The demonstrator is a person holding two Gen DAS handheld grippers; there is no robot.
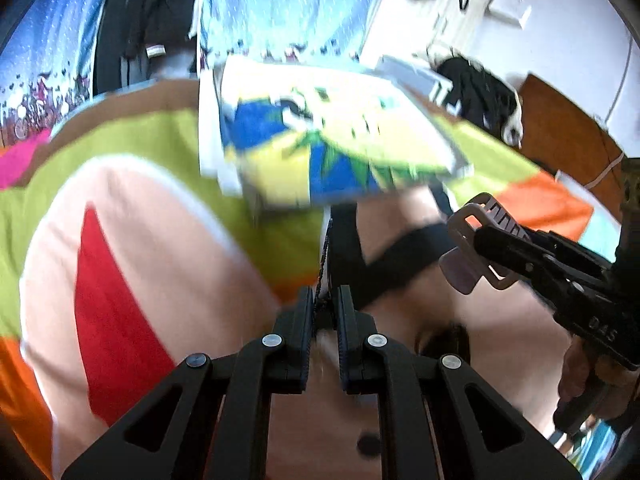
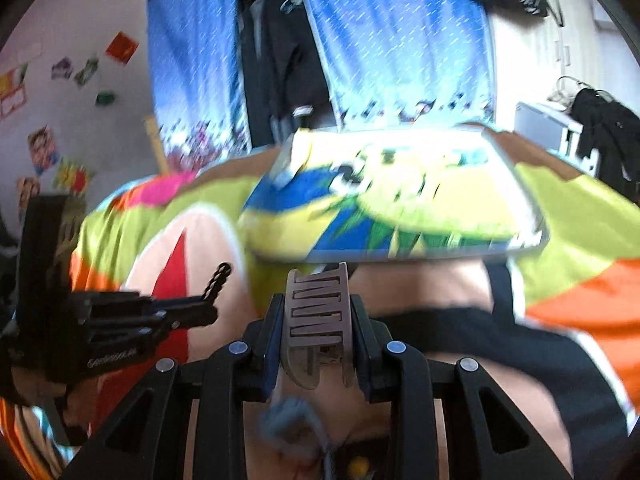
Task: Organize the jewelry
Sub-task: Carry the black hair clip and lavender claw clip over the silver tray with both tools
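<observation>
Cloth in bright patches of lime green, orange, pink and red (image 1: 132, 148) fills most of both views and covers the surface we are working over; whether a worktop or a bed lies under it we cannot tell. At upper centre of each frame sits a flat rectangular box printed in blue, yellow and green (image 2: 400, 208), badly blurred, so we cannot say whether it is open or what it holds.

We judge the task to be mid-way at best. Both tools are loaded and raised above the cloth, and nothing in view has clearly been put away.

The right gripper (image 2: 318, 344), at lower centre of its own view, has its jaws closed on a grey-brown plastic claw hair clip (image 2: 318, 320), teeth pointing up toward the box. From the left view the same clip shows at right of frame.

The left gripper (image 1: 326, 312) has its jaws pinched on a thin black twisted cord or chain (image 1: 325, 256), which runs up from between them; the right view shows its end sticking out at left of frame. What kind of piece it is, we cannot make out.

A blurred bluish object at the bottom of the right view stays unreadable.
</observation>
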